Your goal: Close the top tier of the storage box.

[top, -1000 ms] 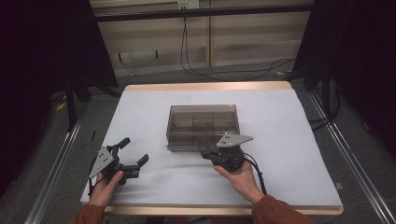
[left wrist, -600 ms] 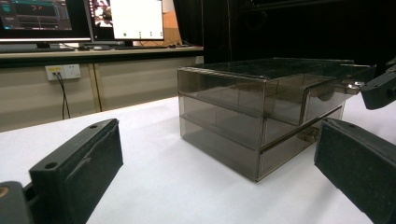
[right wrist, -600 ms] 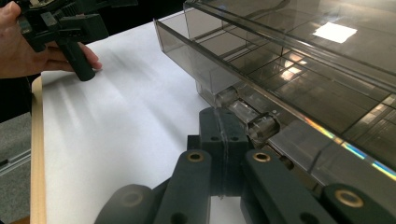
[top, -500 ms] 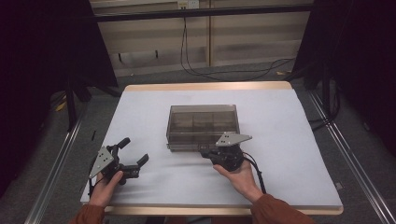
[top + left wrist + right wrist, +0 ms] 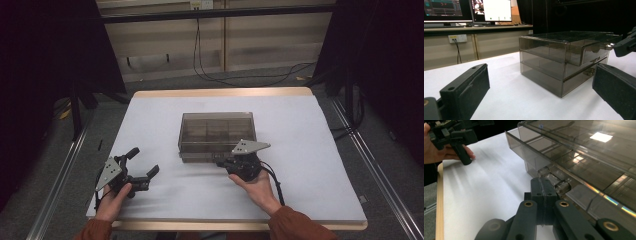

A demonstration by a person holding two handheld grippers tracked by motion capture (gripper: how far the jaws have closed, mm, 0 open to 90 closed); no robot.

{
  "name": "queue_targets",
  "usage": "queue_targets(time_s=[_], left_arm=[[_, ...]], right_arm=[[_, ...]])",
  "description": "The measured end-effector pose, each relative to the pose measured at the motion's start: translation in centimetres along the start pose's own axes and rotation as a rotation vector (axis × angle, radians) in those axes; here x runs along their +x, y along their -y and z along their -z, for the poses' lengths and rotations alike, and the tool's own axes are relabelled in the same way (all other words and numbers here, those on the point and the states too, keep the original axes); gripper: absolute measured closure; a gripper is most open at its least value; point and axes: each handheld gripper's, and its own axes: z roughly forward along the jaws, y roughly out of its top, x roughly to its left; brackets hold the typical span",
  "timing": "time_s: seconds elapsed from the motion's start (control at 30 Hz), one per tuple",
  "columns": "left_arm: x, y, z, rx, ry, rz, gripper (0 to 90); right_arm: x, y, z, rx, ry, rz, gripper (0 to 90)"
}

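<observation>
A smoked clear drawer box (image 5: 217, 131) stands in the middle of the white table (image 5: 310, 150). In the left gripper view the box (image 5: 564, 57) shows stacked drawers, the top one pulled out a little. My right gripper (image 5: 216, 159) lies at the box's front, jaws shut together, and its tip (image 5: 541, 182) rests against a small clear drawer handle (image 5: 545, 172). Whether the handle is pinched between the jaws I cannot tell. At the table's front left my left gripper (image 5: 145, 161) is held wide open, apart from the box, with nothing between its jaws (image 5: 540, 75).
The table's wooden front edge (image 5: 240, 225) runs close under both hands. Metal rails (image 5: 60, 175) flank the table. Cables (image 5: 240, 77) lie on the floor behind it. Monitors (image 5: 446, 10) stand on a bench beyond the box.
</observation>
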Motion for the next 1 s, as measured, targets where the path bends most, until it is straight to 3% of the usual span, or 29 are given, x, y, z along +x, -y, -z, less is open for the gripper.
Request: queue_targets(time_s=[1.0], left_arm=[[0.0,0.0,0.0,0.002,-0.001,0.0,1.0]], right_arm=[[-1.1,0.1,-0.7,0.003,0.036,-0.003,90.0]])
